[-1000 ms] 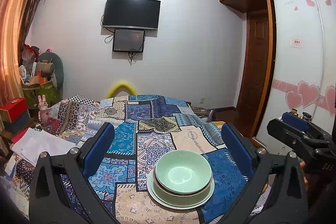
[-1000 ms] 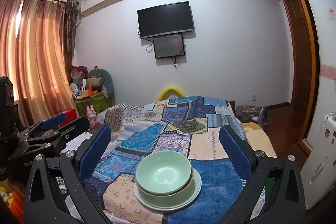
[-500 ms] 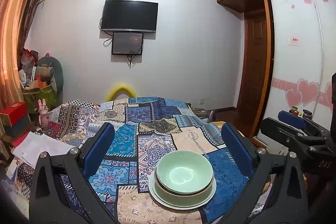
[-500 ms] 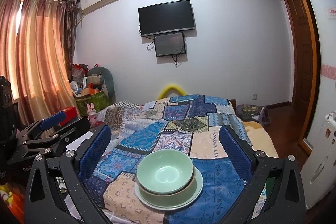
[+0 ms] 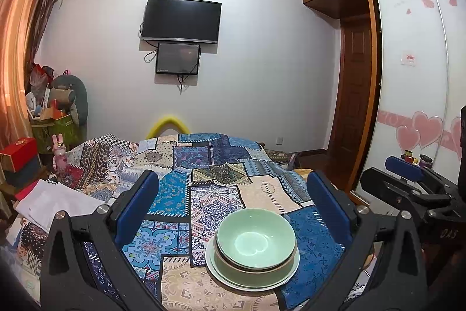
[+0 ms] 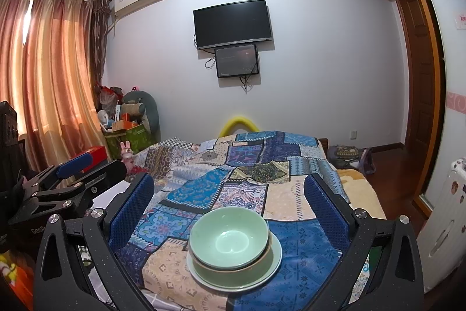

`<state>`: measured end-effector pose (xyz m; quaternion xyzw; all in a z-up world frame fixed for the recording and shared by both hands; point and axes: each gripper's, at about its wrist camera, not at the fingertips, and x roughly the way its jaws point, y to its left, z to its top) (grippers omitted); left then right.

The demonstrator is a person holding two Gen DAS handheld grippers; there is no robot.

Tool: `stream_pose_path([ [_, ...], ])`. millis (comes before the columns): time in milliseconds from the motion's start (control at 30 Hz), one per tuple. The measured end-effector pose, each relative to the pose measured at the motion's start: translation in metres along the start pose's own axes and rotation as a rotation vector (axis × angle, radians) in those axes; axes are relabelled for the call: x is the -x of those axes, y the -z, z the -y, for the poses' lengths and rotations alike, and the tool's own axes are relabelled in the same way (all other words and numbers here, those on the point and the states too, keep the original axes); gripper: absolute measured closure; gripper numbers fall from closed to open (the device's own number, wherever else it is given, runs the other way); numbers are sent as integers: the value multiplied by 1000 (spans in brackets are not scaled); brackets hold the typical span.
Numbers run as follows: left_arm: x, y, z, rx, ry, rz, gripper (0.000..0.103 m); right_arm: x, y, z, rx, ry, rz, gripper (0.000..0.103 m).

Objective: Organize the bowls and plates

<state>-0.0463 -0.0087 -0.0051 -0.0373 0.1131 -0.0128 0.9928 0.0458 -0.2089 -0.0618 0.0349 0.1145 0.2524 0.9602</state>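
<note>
A: What is the biggest thing here?

B: The bed with a patchwork bedspread [image 5: 204, 182]. It fills the middle of both views and runs toward 12 o'clock, up to the white wall with the television [image 5: 180, 19] and a smaller screen [image 5: 177, 59] just below it.

A: And on the sides?

B: In the right wrist view the orange curtains [image 6: 49, 77] are at 9 o'clock. In the left wrist view the wardrobe door with pink hearts [image 5: 413, 107] is at 3 o'clock.

A: Where are the dishes?

B: They make one stack on the bedspread, at 6 o'clock. A pale green plate [image 5: 215, 267] is at the bottom, a green bowl with a brown rim [image 5: 233, 267] sits on it, and a light green bowl [image 5: 256, 238] is nested inside this one.

A: What do the grippers do?

B: The left gripper [image 5: 233, 209] has its jaws wide apart and holds nothing. The right gripper [image 6: 228, 206] also has its jaws wide apart and empty. The stack is near both, touched by neither.
</note>
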Motion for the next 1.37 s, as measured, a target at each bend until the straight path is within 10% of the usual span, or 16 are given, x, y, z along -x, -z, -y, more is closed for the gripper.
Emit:
stream_pose_path([
  [1367,-14,4,-4,44,17,-36,0,-7,-1,3,11,-3,-27,0],
])
